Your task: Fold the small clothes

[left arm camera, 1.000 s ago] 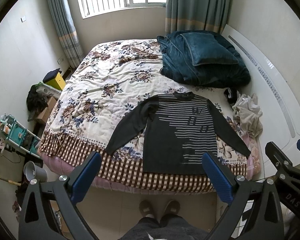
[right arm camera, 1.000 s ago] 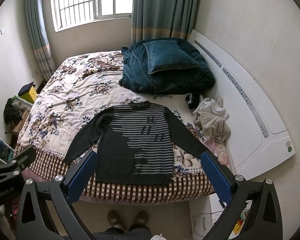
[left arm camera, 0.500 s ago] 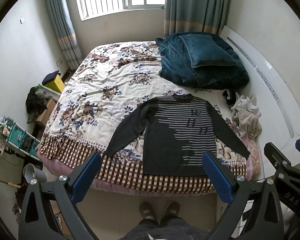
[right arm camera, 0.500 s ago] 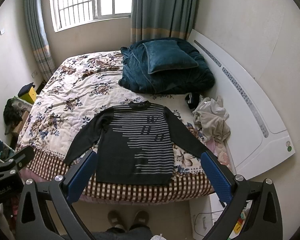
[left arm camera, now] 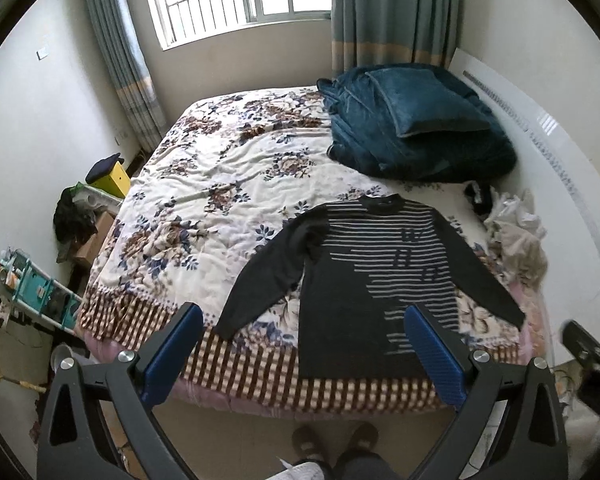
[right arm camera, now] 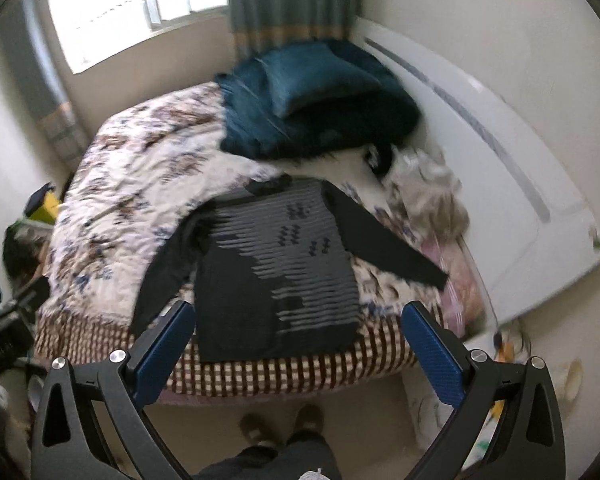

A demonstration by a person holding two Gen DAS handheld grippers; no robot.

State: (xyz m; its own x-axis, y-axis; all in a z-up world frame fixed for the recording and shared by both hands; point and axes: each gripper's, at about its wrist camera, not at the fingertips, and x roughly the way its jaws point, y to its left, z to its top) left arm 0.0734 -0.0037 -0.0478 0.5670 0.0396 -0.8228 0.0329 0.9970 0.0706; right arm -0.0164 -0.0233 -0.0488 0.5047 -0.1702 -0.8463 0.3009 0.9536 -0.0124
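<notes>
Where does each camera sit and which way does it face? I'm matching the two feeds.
Left wrist: on the left tongs, open, facing the dark striped long-sleeved sweater flat on the floral-quilted bed; the person's feet show below.
Right wrist: on the right tongs, open, facing the same sweater, blurred; feet below.
Shared: sweater, bed, folded teal blanket.

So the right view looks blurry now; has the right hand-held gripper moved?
Yes. The right hand-held gripper has tilted: the headboard now slants across its view.

R wrist view motion-blurred; sweater (right arm camera: 268,268) lettering unreadable, person's shoes (right arm camera: 278,420) smeared.
</notes>
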